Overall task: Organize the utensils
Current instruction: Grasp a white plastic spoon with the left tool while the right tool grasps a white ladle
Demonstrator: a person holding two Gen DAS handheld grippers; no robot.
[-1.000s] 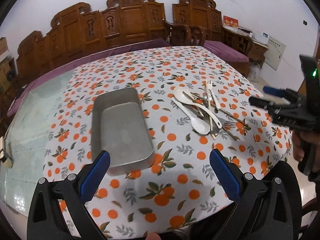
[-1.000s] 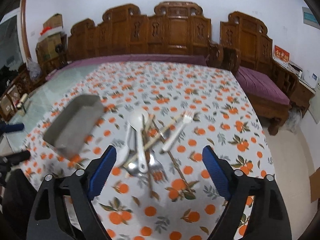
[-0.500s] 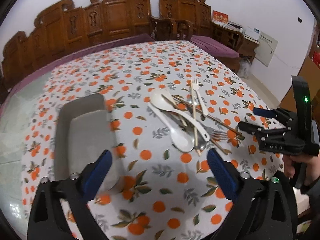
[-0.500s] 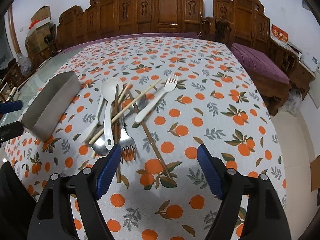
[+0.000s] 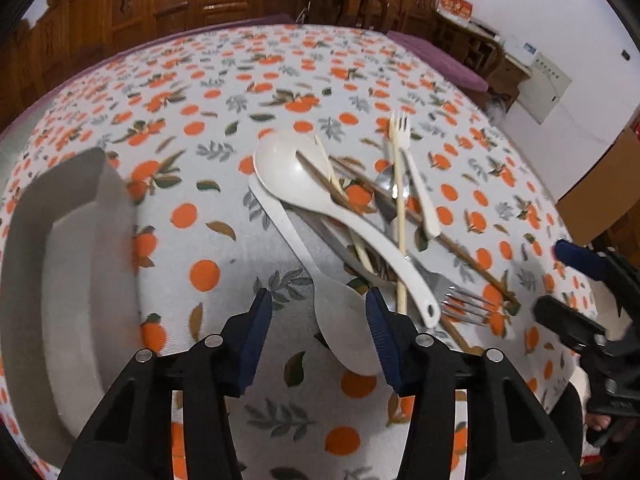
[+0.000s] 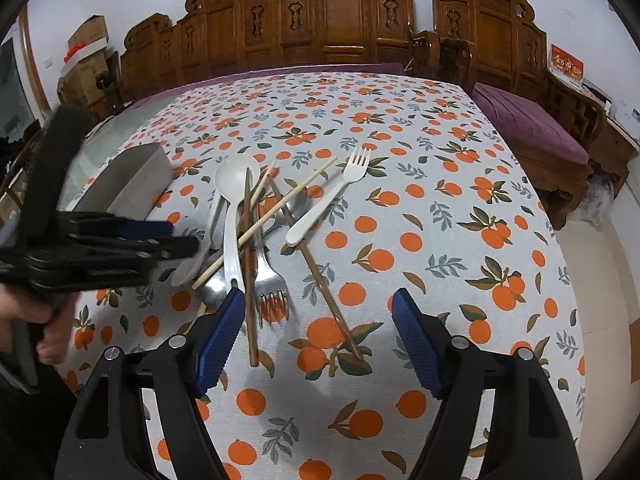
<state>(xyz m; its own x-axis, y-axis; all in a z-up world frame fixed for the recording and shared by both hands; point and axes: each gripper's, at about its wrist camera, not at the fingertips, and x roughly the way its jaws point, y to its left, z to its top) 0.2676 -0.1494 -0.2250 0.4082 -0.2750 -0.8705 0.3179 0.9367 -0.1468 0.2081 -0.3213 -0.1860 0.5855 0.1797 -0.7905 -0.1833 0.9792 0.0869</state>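
A heap of utensils lies on the orange-print tablecloth: two white spoons, one over the other, a white plastic fork, a metal fork, a metal spoon and several chopsticks. A grey metal tray sits left of the heap; it also shows in the right wrist view. My left gripper is open, low over the table, its fingers on either side of the lower white spoon's bowl. My right gripper is open over the near ends of the chopsticks and metal fork.
The table's front and right edges are close to both grippers. Carved wooden benches with purple cushions stand behind and right of the table. A bare glass strip lies left of the cloth.
Both grippers have moved forward and down toward the utensil heap. The left gripper's fingers have narrowed and now flank the lower white spoon's bowl. The utensils have not moved.
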